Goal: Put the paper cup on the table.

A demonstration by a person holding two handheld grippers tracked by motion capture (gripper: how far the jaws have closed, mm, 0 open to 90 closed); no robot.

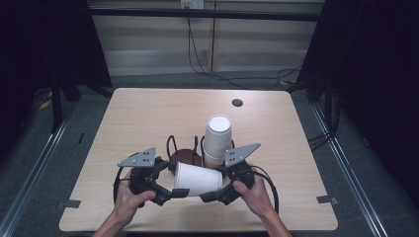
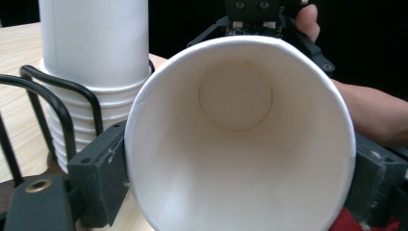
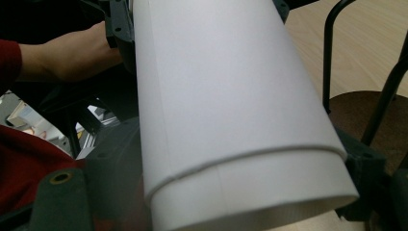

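Note:
A white paper cup (image 1: 197, 178) lies on its side above the table's near edge, held between both grippers. My left gripper (image 1: 173, 178) is shut across its open mouth, and the left gripper view looks straight into the cup (image 2: 235, 96), one jaw on each side of the rim. My right gripper (image 1: 218, 183) is shut on the narrower base end; the cup's wall (image 3: 216, 86) runs away between its jaws, ringed by a faint ridge close to the base. A stack of white cups (image 1: 218, 136) stands upright in a black wire holder (image 1: 185, 155) just behind.
The holder's wire loops (image 2: 62, 115) and brown base (image 3: 356, 115) sit close behind the held cup. The wooden table (image 1: 148, 113) has a cable hole (image 1: 237, 102) at the far right. Black frame posts and floor cables lie beyond the table.

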